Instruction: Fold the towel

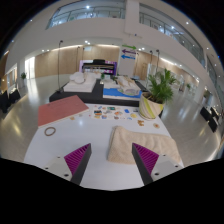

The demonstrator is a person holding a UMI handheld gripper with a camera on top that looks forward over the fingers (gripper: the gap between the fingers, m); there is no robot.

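Observation:
A beige towel (140, 141) lies flat on the white table (80, 135), just ahead of my right finger and partly between the fingers. My gripper (112, 160) is open and empty, held a little above the table's near edge. Its magenta pads (78, 157) stand wide apart, one on each side. The towel's near right corner runs under my right finger (148, 160).
A salmon mat (60, 108) lies on the table's far left. A roll of tape (50, 129) and several small items (118, 114) sit beyond the towel. A potted plant (158, 90) stands at the far right. Further tables with objects (98, 85) stand behind.

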